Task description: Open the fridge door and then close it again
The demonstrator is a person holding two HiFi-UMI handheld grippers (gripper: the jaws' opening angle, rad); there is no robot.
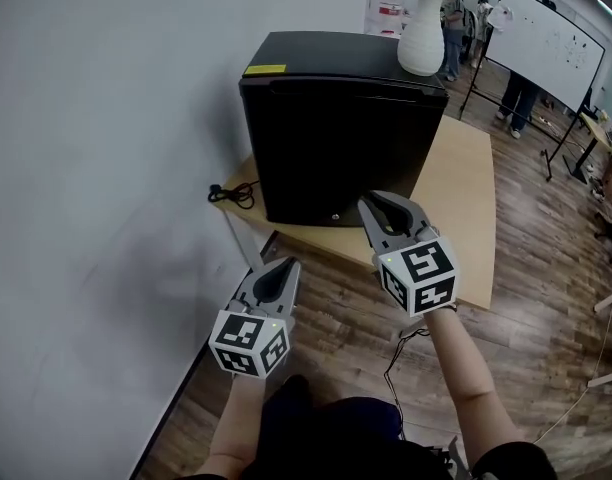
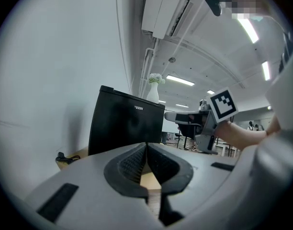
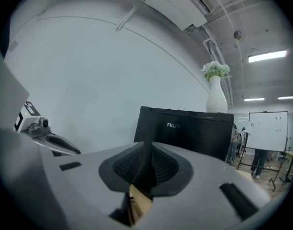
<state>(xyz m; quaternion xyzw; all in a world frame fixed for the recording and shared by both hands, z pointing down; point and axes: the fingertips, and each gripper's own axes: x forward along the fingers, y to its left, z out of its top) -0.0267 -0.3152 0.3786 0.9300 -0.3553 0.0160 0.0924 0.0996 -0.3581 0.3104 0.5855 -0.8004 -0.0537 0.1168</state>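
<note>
Grey-jawed left gripper point(image 1: 289, 265): nearest, low and to the left. Its jaws are pressed together on nothing, and it is well short of the table.
Right gripper point(image 1: 381, 200): a little further forward, over the table's front edge. Its jaws are also closed and empty, with the tips near the fridge door but not touching it.
Table point(image 1: 466, 218): light wood, standing against a white wall point(image 1: 106, 118).
Mini fridge point(image 1: 336, 148): black and boxy, on the table's left side by the wall. Its door is shut and faces the person.
Handling: the door looks rigid and its glossy front probably slippery. A seal likely holds it until it is tugged, and a hard pull might slide the whole fridge.
Where to hold: no handle sticks out. The groove along the door's top edge seems likeliest. I cannot tell which side is hinged.
Lock point(image 1: 333, 217): a small round fitting low on the door.
In the way: a power cord point(image 1: 231, 193) is coiled on the table to the fridge's left. A white vase point(image 1: 422, 33) of flowers stands on the fridge's far right corner and could topple if the fridge is jolted.
Beyond: a whiteboard point(image 1: 551, 43) and people standing on a wooden floor point(image 1: 546, 308).
</note>
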